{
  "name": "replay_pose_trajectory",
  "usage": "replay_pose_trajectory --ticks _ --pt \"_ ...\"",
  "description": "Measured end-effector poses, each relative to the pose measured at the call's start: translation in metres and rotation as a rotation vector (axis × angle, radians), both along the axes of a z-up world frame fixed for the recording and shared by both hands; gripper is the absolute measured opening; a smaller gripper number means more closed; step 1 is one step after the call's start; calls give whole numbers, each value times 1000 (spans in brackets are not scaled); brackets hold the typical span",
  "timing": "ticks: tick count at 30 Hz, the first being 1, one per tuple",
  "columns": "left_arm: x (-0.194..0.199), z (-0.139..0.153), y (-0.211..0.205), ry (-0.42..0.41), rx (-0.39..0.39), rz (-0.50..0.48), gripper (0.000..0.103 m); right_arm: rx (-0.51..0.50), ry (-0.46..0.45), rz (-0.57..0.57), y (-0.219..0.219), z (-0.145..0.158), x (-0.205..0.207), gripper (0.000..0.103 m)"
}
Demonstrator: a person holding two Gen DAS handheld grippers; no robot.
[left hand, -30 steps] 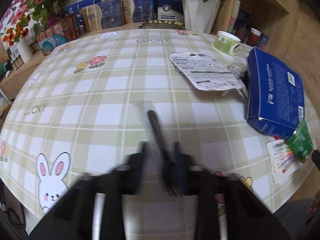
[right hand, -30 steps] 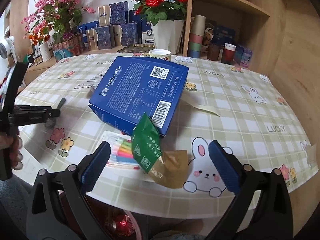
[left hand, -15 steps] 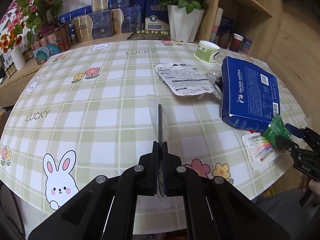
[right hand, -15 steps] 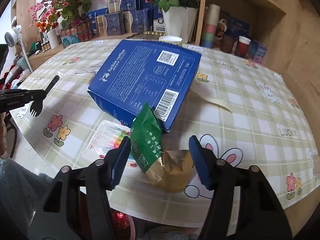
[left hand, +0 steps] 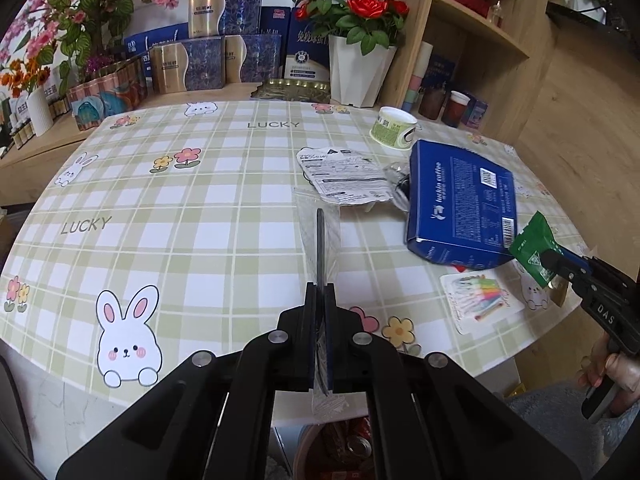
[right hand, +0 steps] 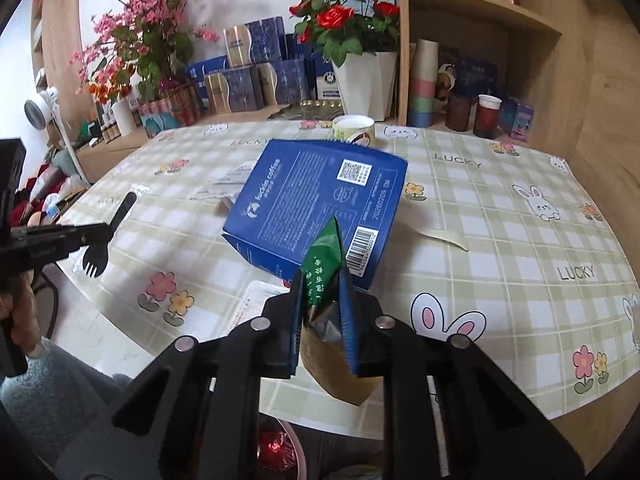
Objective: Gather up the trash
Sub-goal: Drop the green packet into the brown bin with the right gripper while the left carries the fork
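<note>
Left wrist view: the left tongs [left hand: 319, 334] are pressed together on a wrapped black spork [left hand: 320, 248], gripped at its head end so that the handle and clear sleeve project forward over the surface [left hand: 192, 208]; the grip keeps the item level and clear of the checked cloth. Below the near edge a bin [left hand: 344, 440] holding a can is partly seen; the tongs are judged to be held near that edge for the sake of a short drop. On the right, the right tongs [left hand: 549, 261] are seen clamped on a green sachet [left hand: 534, 246], raised beside the blue coffee box [left hand: 460, 204]; a marker blister card [left hand: 480, 302] lies flat near the edge, and a printed paper backing [left hand: 344, 176] and a paper cup [left hand: 392, 127] lie farther off.

Right wrist view: the right tongs [right hand: 322, 312] are closed on the green sachet [right hand: 323, 268], pinched across its lower part so that the pointed top stands upright; a brown section of the packet [right hand: 336, 368] hangs below the pads. The blue coffee box [right hand: 316, 200] lies just beyond, tilted on the surface [right hand: 500, 220]; a pale paper strip [right hand: 440, 234] lies to its right. At the far left, the left tongs [right hand: 105, 233] hold the spork [right hand: 96, 262], tines downward. Both items are judged ready for disposal; the remaining trash is not yet collected.
</note>
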State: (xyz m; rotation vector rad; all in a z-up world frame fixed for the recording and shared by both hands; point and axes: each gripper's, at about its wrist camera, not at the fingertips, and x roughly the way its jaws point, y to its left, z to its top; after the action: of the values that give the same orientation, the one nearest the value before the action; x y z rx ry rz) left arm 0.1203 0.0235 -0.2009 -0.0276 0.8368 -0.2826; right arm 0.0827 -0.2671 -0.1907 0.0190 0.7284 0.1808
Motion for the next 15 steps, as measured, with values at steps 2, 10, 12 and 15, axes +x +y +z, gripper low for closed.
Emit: replay_pose_trajectory --ticks 2,10,12,15 --pt "-7 4 0 -6 -5 -2 4 4 -6 0 0 4 -5 20" --pt "-42 11 2 -13 -44 -7 4 0 -18 28 11 13 -34 20" --pt "-49 13 3 -16 -51 -8 4 8 -16 34 14 13 -42 20" --pt "-62 15 5 -27 -54 -5 4 15 -6 49 22 11 -56 20"
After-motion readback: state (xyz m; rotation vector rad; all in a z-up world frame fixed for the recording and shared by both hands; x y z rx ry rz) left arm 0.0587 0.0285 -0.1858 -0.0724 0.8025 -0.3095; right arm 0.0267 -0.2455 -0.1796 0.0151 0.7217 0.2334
